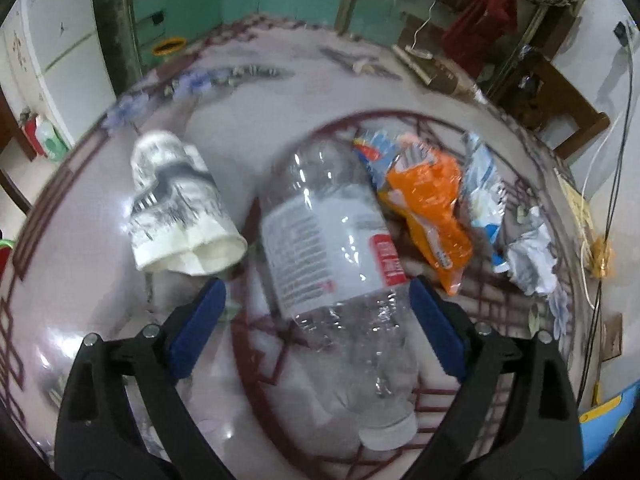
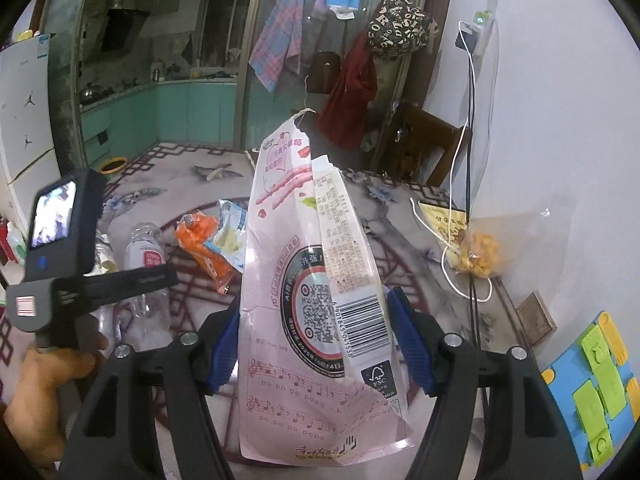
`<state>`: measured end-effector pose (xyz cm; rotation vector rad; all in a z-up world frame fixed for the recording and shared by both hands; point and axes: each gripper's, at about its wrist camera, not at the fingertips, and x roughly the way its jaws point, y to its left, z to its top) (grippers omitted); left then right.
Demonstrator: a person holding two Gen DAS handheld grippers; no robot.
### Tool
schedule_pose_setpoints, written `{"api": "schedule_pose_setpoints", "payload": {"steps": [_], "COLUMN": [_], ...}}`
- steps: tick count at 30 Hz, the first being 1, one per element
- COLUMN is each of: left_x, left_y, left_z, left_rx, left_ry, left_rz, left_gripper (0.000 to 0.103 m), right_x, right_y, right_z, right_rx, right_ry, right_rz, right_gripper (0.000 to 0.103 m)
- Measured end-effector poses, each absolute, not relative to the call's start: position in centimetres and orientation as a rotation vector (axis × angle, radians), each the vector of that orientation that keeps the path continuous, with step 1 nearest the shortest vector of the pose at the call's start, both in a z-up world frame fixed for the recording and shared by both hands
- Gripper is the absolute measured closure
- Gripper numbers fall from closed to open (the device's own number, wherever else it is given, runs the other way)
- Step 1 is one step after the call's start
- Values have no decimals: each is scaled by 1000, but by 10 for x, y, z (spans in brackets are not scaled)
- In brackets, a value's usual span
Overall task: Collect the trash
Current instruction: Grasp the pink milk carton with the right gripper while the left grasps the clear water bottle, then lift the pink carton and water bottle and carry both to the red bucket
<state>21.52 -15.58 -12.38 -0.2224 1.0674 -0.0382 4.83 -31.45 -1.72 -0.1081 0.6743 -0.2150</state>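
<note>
A clear, crushed plastic water bottle with a white-and-red label [image 1: 340, 248] lies on a glossy floral-patterned tabletop [image 1: 280, 92], between the wide-spread blue pads of the left gripper [image 1: 316, 292], which grips nothing. Just left of the bottle lies a flattened white paper cup [image 1: 180, 204]; just right of it are an orange snack wrapper [image 1: 432, 200], a blue-and-white foil wrapper [image 1: 486, 188] and, beyond them, a crumpled white paper wad [image 1: 532, 256]. The right gripper [image 2: 316, 336] is clamped on a torn pink cardboard snack box [image 2: 312, 300], held upright above the table to the bottle's right. Judging by the litter left, collection appears to be at an early stage: one piece is in hand and at least five remain. No bin is in view. The box shows an FSC mark, a barcode beginning 69018, a QR code, "po po po popo" under printed music and "2025"; the bottle's label is too blurred to read.
</note>
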Motion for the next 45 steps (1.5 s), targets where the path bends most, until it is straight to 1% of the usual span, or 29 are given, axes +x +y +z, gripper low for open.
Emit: {"api": "schedule_pose_setpoints", "payload": {"steps": [2,3,5,6,8,15,22,28,33,36,41,45], "left_x": [217,217,216,215,215,206,167,135,111,99,90,76], "left_y": [-153,-151,-151,-153,-154,-147,-136,-98,-54,-29,0,1], "left_z": [-132,-136,-137,-137,-136,-128,-90,-58,-44,-44,-55,-60], "left_rx": [-260,-279,-270,-245,-211,-197,-77,-26,38,41,-55,12], "left_ry": [1092,1095,1088,1081,1082,1053,949,912,909,921,965,965], "left_rz": [-39,-39,-31,-34,-42,-91,-176,-216,-213,-210,-222,-242], "left_gripper": [14,20,30,38,48,48,48,48,48,48,48,48], "right_x": [46,46,46,46,45,50,56,57,54,51,40,19], "right_y": [-316,-317,-316,-316,-314,-315,-317,-311,-303,-297,-275,-258], "right_z": [-17,-17,-17,-17,-17,-22,-29,-37,-43,-48,-49,-50], "right_rx": [-105,-105,-108,-109,-115,-110,-70,-35,-19,-4,-28,-6], "right_ry": [670,667,666,664,660,680,720,756,784,806,808,785], "right_rz": [-216,-218,-223,-223,-223,-223,-199,-163,-125,-107,-94,-92], "right_gripper": [37,37,37,37,37,37,37,37,37,37,37,36]}}
